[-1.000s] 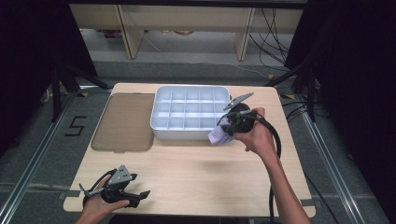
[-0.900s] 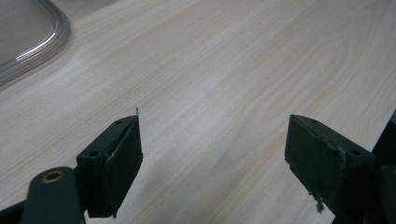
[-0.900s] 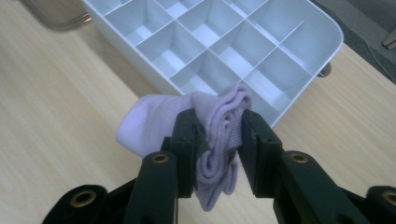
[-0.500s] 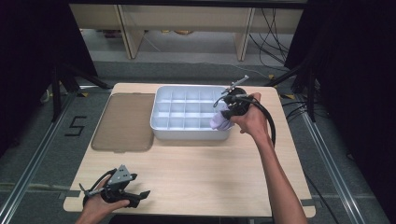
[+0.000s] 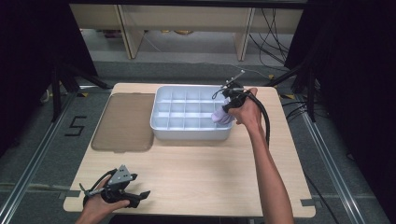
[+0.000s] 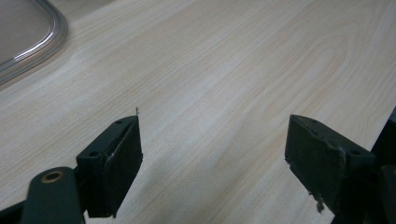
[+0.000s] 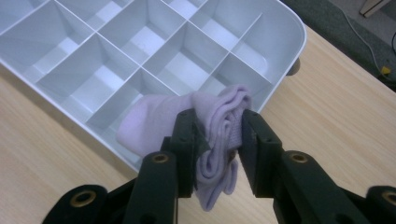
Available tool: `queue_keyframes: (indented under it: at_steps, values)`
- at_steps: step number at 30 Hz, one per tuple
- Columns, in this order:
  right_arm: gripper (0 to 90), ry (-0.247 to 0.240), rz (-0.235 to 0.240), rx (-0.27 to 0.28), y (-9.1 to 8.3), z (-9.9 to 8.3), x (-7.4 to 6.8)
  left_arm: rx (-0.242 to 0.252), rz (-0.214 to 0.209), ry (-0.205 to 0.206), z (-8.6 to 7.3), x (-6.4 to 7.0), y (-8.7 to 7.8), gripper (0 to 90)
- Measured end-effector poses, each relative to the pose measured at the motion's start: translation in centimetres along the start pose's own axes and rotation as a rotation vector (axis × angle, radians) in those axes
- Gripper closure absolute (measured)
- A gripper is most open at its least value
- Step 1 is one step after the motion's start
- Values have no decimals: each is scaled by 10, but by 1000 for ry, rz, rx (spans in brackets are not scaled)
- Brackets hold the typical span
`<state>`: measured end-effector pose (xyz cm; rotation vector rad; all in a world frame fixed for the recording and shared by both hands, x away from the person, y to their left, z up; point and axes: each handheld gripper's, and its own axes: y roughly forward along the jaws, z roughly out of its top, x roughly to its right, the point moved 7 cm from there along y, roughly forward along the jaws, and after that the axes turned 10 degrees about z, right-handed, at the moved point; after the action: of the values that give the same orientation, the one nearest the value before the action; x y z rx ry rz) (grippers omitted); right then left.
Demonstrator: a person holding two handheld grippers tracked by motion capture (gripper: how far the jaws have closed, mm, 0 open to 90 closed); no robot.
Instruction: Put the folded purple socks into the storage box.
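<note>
A white divided tray [image 5: 161,125] [image 7: 289,51] with several compartments sits at the middle back of the table. My right gripper [image 5: 225,108] [image 7: 219,135] is shut on a rolled lilac sock [image 5: 220,116] [image 7: 210,126], held just above the tray's front right corner. The sock's loose end hangs over the front row compartment there. At the table's front left corner my left gripper [image 5: 140,196] [image 6: 212,154] rests low over bare wood, open, with nothing between its jaws.
A flat brownish translucent lid [image 5: 123,121] [image 6: 23,32] lies left of the tray. Bare wooden tabletop [image 5: 201,172] stretches between the tray and the front edge. Cables [image 5: 266,121] trail from the right gripper over the right side.
My right gripper has carried the lilac sock a little up and back, from the tray's front right edge to over its corner compartments. The left gripper has stayed put.
</note>
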<state>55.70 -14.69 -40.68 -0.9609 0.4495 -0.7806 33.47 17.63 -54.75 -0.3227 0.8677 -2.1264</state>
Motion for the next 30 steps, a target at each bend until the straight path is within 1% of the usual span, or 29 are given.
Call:
queue_keyframes:
  at_steps: [1,2,3,5,6,7,8,9,10,12,13,15,16,17,18,19,20,21,22,23,24,25,27,28,29,30]
  values:
    - [690,-4,-7,-5,2,0,3,-2,0,4,0,0,0,181]
    - [690,3,-17,-12,4,0,4,1,-5,-5,0,1,0,182]
    - [690,5,-13,-15,7,0,5,-3,-9,1,0,0,0,181]
    - [690,10,-19,-24,12,-1,6,-1,-8,-3,0,1,0,181]
    - [690,5,-25,-34,14,-1,8,-1,-9,-3,0,1,0,181]
    - [690,12,-22,-37,17,-2,7,-2,-9,-2,0,1,0,181]
    - [690,10,-29,-45,19,-2,8,-3,-7,-9,0,1,0,182]
    - [690,6,-40,-53,22,-3,9,-2,-8,-5,0,1,0,182]
    - [690,-5,-42,-59,24,-3,10,-2,-9,-3,0,1,0,181]
    - [690,-4,-44,-64,29,-4,10,1,-9,-4,0,1,0,182]
    - [690,-10,-62,-71,30,-5,12,-5,-8,-7,0,1,0,182]
    - [690,-6,-88,-95,34,-8,15,-2,-7,-4,0,1,0,181]
    - [690,-29,-91,-113,36,-9,17,-4,-1,1,0,1,0,181]
    - [690,-17,-105,-122,38,-10,17,-7,-9,5,-1,1,0,182]
    - [689,-26,-125,-125,40,-11,18,-6,-2,1,-1,1,1,181]
    - [690,-34,-134,-128,42,-12,19,-7,-8,2,-1,1,1,181]
    - [690,-39,-142,-135,43,-12,18,-7,-3,-1,-1,1,1,181]
    - [690,-48,-154,-144,44,-13,17,-10,-10,5,-1,1,0,181]
    - [690,-78,-166,-157,45,-12,17,-10,-7,-2,-1,2,0,182]
    - [690,-79,-172,-159,46,-12,16,-10,0,-4,-1,1,1,182]
    - [689,-84,-165,-161,47,-11,14,-9,-10,-3,-1,2,1,181]
    - [689,-78,-165,-161,49,-11,12,-11,-8,-19,-1,3,1,182]
    - [689,-86,-158,-166,52,-11,10,-12,-3,4,-1,2,1,182]
    - [689,-88,-154,-161,54,-11,9,-16,-1,1,-2,2,1,181]
    - [689,-88,-145,-163,56,-11,8,-10,-11,-4,-1,3,1,182]
    - [689,-85,-145,-162,57,-12,6,-13,-9,-18,-1,3,1,181]
